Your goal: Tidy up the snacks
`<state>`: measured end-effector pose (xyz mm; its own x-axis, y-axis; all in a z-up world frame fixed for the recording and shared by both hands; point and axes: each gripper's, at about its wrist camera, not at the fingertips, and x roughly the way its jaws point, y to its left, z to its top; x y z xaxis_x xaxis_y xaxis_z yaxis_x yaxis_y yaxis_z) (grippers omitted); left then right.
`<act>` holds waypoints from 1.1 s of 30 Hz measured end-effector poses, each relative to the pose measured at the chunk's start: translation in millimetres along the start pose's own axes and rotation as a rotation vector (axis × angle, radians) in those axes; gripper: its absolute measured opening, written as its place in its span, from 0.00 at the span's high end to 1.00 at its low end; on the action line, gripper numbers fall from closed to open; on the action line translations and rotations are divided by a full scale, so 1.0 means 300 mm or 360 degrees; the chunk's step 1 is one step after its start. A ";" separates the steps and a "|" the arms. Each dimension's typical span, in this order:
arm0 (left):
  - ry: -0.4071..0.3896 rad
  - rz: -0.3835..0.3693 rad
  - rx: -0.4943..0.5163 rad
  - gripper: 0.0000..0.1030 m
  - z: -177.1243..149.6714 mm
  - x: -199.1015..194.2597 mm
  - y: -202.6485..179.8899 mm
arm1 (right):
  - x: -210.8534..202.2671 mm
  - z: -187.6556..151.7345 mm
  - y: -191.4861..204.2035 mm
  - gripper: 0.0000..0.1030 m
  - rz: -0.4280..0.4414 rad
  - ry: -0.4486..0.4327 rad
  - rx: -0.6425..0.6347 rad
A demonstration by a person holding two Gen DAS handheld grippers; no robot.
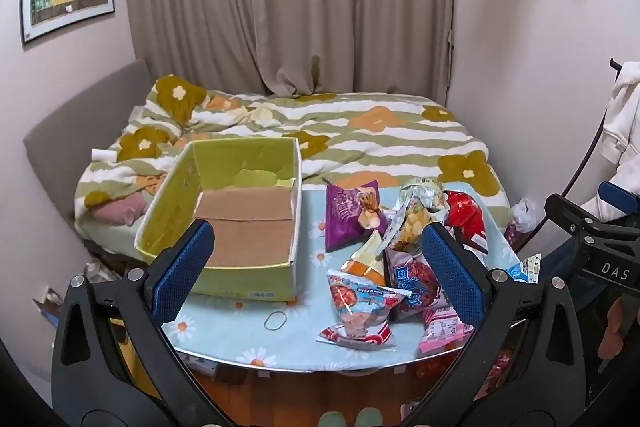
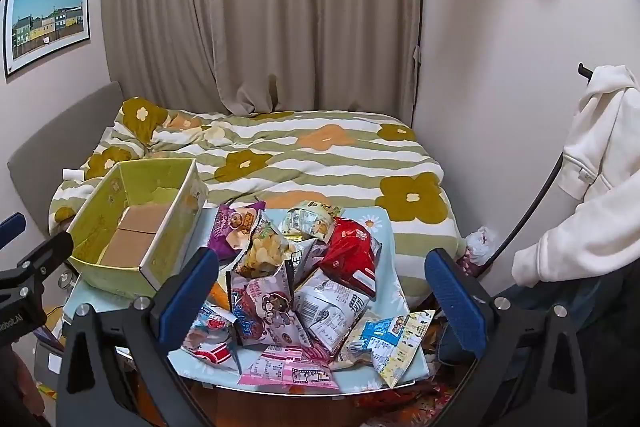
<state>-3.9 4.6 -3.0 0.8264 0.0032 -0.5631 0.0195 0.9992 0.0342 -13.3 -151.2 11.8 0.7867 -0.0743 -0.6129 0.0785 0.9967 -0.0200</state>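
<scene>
A pile of several snack bags (image 1: 384,259) lies on the right half of a small table with a pale blue daisy cloth (image 1: 248,327). It includes a purple bag (image 1: 348,215), a red bag (image 1: 466,217) and a chip bag (image 2: 264,251). An open green cardboard box (image 1: 240,211) stands on the left, holding no snacks. In the right wrist view the box (image 2: 136,223) is at the left and the pile (image 2: 304,287) is between the fingers. My left gripper (image 1: 316,271) is open and empty above the table. My right gripper (image 2: 320,287) is open and empty over the pile.
A bed with a green striped flower duvet (image 1: 340,135) lies right behind the table. A rubber band (image 1: 275,319) lies on the cloth. A white hoodie (image 2: 592,155) hangs at the right. More items lie on the floor under the table edge.
</scene>
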 end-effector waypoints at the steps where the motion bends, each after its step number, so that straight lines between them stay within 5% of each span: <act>1: 0.0000 0.0003 0.0000 0.00 -0.001 0.001 -0.001 | 0.000 0.000 0.000 0.00 0.0001 -0.0001 -0.0001; 33: -0.0003 -0.0045 0.0013 0.00 0.027 0.031 0.013 | 0.014 -0.005 0.007 0.00 0.0006 0.0002 0.0007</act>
<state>8.4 8.1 -1.5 0.8267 -0.0252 -0.5621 0.0473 0.9986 0.0248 -10.7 -149.5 8.1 0.7862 -0.0706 -0.6139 0.0785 0.9968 -0.0142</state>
